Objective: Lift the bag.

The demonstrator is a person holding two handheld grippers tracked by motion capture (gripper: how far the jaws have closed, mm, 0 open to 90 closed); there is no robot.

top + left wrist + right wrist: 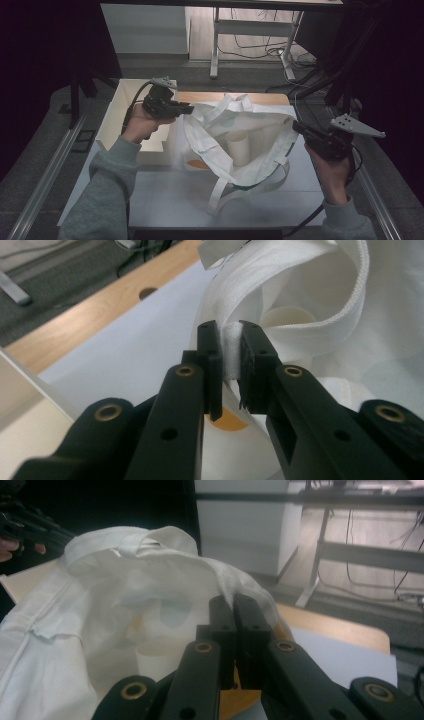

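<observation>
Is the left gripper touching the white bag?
Touching. In the left gripper view, the left gripper is shut on a fold of the white bag, with the cloth pinched between both black jaws.

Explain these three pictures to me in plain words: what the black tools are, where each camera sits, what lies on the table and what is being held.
A person sits at a table and holds a hand-operated tool with two black jaws in each hand. The high view looks down from above: the left gripper shows at the left, the right gripper at the right. The other two pictures come from small cameras riding on the tools, looking along their jaws.

On the white table lies a white cloth bag with long straps. Each tool is shut on the bag's rim, one at each side, pulling its mouth open. Inside stands a pale paper cup. A cream-coloured box sits at the table's left.
</observation>
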